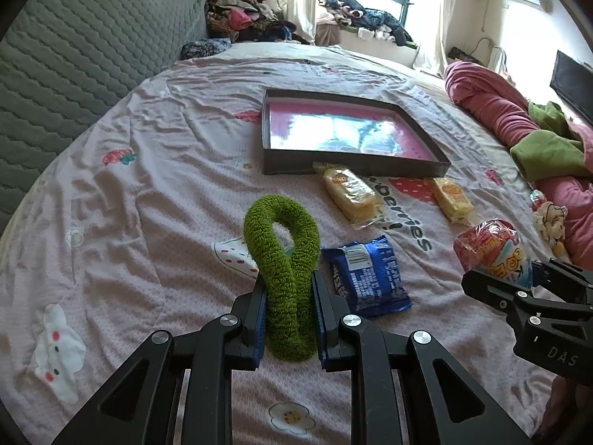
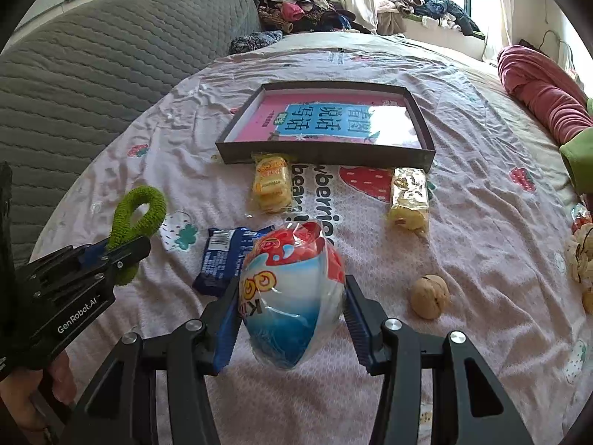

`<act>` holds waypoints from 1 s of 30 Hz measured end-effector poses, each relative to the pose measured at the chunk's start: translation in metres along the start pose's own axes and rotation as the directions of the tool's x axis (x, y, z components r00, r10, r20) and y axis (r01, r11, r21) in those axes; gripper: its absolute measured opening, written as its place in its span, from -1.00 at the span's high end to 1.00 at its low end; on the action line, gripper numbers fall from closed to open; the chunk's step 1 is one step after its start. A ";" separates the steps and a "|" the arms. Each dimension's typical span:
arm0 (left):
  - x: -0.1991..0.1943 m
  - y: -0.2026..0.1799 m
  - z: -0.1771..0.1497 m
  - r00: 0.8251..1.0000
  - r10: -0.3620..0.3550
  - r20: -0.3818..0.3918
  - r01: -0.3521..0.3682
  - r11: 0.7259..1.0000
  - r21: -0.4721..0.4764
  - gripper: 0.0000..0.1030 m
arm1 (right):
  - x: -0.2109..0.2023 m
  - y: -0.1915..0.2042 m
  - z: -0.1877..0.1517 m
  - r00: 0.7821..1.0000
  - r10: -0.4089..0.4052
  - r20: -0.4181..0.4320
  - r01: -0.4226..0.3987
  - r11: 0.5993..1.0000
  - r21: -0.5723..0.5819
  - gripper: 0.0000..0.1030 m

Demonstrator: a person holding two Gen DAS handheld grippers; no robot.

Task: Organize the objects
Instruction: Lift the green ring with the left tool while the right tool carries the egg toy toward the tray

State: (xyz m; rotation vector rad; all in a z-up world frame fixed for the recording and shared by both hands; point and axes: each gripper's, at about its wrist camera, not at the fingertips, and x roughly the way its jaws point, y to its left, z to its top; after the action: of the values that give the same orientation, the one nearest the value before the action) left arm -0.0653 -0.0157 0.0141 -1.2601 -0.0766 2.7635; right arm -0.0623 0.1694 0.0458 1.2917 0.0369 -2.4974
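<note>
Lying straight ahead of both grippers, the shallow tray [image 2: 326, 157] sits beyond the snack packets, its long side crosswise. The left gripper [image 1: 287, 296] pinches a green hair tie [image 1: 283, 259]; the right gripper [image 2: 292, 304] (seemingly nearer) clamps a wrapped snack ball [image 2: 292, 293].

"GenRobot.AI" on the left gripper [image 2: 111, 256]; "DAS" on the right gripper [image 1: 519, 278].

L tongs [image 1: 288, 309] on green scrunchie [image 1: 283, 259], prob. lifted
</note>
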 end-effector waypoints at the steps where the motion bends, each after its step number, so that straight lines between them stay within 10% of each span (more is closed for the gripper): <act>1: -0.004 -0.001 0.000 1.000 0.002 0.005 -0.002 1.000 0.002 0.58 | -0.003 0.000 0.000 1.000 0.000 0.006 0.000 1.000 -0.001 -0.01; 30: -0.068 -0.033 0.012 0.997 0.024 0.078 -0.026 0.999 0.020 0.58 | -0.075 -0.003 0.000 0.993 -0.010 0.114 0.010 1.000 -0.001 -0.01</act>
State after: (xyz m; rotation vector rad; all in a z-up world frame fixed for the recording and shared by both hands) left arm -0.0276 0.0097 0.0758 -1.1568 -0.0378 2.8266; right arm -0.0227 0.1929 0.1050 1.1489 0.0182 -2.5746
